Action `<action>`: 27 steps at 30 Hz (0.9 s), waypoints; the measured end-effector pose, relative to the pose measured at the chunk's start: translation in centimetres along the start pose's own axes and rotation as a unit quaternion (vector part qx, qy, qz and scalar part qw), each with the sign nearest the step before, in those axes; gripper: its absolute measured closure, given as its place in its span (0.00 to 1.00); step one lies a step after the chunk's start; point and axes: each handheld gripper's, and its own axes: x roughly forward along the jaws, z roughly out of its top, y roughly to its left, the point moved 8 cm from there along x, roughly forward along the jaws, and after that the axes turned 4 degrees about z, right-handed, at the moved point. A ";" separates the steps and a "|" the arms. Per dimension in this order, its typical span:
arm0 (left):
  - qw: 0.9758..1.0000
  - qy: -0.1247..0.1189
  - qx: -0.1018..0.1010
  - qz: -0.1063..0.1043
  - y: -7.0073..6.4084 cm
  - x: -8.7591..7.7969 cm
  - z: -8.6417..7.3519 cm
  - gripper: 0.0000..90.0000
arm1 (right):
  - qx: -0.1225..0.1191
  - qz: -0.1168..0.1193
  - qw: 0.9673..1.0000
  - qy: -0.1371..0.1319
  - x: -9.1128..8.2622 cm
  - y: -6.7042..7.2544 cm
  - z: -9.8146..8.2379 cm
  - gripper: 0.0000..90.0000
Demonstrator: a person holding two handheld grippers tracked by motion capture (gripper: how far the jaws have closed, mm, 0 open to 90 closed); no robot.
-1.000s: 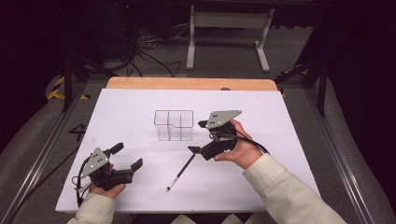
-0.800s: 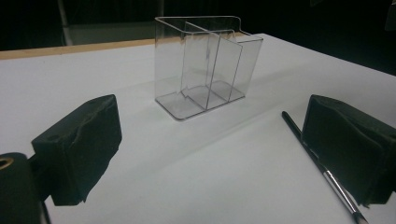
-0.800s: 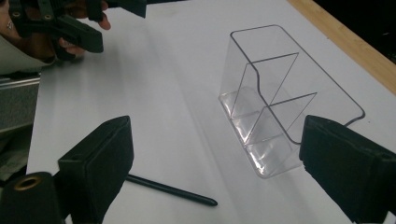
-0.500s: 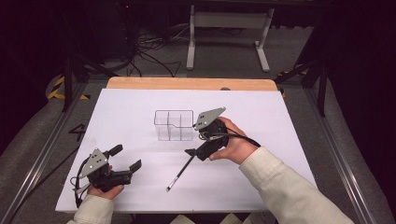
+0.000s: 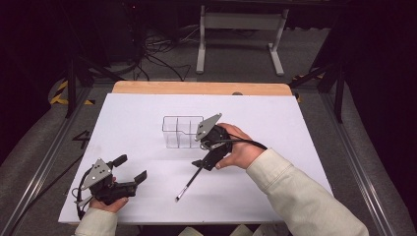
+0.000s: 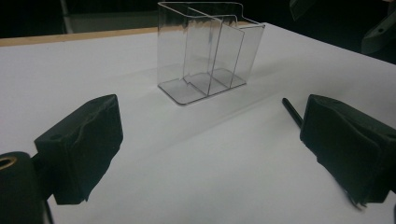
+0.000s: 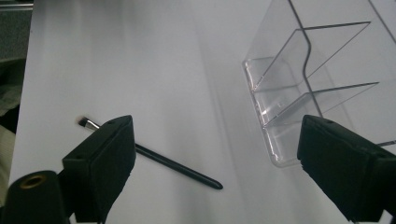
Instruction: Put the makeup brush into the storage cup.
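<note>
A thin black brush [image 5: 188,185] lies on the white table [image 5: 295,128], its bristle end toward the front edge. My right gripper [image 5: 205,162] hovers over the brush's upper end, open. In the right gripper view the brush [image 7: 154,157] lies on the table partly behind the left jaw, and the right gripper [image 7: 224,175] has just closed its jaws slightly without pressing on anything. A clear plastic organizer [image 5: 181,132] with dividers stands just left of the right hand. My left gripper [image 5: 131,167] rests open near the front left, and its own view faces the organizer [image 6: 205,51].
The white sheet ends at a wooden strip [image 5: 201,88] along the far edge. Beyond the table are a dark floor, cables and a metal stand [image 5: 241,29]. The person's right sleeve [image 5: 300,196] crosses the front right of the table.
My right gripper has moved left, from beside the organizer to over the brush's upper end. The left gripper, the brush and the organizer have stayed put.
</note>
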 end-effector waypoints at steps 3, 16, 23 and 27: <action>1.000 0.000 0.000 -0.001 0.0 0.0 0.0 0.07 | -0.009 0.013 1.000 0.019 0.6 0.3 -0.2 0.16; 1.000 0.002 0.003 -0.003 0.0 0.7 0.2 0.08 | -0.025 0.029 0.997 0.066 2.2 0.6 -0.4 0.16; 1.000 0.002 0.006 -0.004 0.0 0.7 0.2 0.08 | -0.048 0.049 0.993 0.092 3.2 1.3 -0.4 0.17; 1.000 0.001 0.007 -0.003 0.0 0.7 0.2 0.08 | -0.058 0.055 0.992 0.099 3.8 1.5 -0.5 0.18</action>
